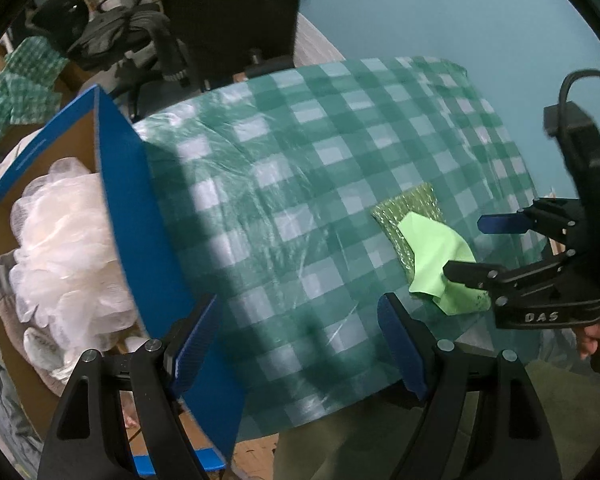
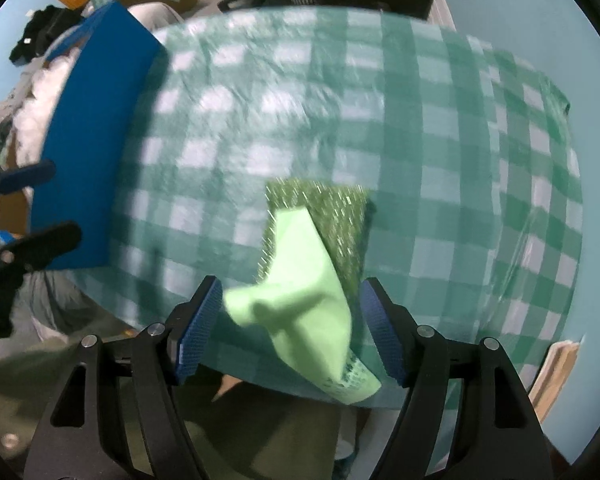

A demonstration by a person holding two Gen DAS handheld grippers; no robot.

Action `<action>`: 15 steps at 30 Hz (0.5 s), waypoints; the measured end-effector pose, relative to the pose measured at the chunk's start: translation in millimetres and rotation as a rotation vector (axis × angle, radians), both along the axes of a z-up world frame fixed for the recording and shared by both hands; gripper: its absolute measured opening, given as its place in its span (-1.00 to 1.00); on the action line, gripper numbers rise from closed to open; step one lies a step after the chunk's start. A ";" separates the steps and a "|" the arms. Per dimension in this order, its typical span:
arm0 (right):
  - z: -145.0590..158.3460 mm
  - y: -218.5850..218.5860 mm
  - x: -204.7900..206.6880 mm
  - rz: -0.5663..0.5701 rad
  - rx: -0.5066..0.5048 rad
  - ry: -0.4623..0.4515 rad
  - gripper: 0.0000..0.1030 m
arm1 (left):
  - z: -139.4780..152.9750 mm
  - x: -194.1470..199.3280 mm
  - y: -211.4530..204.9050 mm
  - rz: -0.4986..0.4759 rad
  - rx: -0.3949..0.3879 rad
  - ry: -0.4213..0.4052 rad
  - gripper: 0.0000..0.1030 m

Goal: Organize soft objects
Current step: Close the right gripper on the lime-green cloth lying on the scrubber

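Note:
A light green cloth (image 1: 436, 268) (image 2: 300, 308) lies crumpled near the table's front edge, partly over a glittery green scrub pad (image 1: 412, 216) (image 2: 332, 216). My right gripper (image 2: 292, 330) (image 1: 476, 246) hangs over the cloth, open. The cloth sits between its blue pads (image 2: 202, 328), which do not press on it. My left gripper (image 1: 298, 346) (image 2: 36, 208) is open above bare tablecloth beside the blue cardboard box (image 1: 140, 216) (image 2: 92, 152), with nothing between its fingers. White mesh puffs (image 1: 68, 248) fill the box.
A green-and-white checked plastic cover (image 1: 300, 160) drapes the table. A dark chair back (image 1: 228, 8) and black clothing (image 1: 120, 36) stand behind it. Another checked cloth (image 1: 16, 88) lies at the far left. A hand (image 1: 596, 336) holds the right gripper.

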State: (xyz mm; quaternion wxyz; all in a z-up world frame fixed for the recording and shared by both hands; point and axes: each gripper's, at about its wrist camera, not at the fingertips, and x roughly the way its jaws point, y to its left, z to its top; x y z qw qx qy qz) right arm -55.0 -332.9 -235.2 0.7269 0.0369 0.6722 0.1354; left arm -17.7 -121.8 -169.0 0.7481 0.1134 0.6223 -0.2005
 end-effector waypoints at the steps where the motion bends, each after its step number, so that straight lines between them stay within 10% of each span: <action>1: -4.2 -0.5 -3.2 0.003 -0.006 0.003 0.41 | -2.9 -0.7 -2.6 -0.007 0.001 0.004 0.58; 15: -42.9 -1.0 -28.1 0.007 -0.085 0.016 0.41 | -32.0 -8.8 -24.5 -0.048 -0.009 0.042 0.57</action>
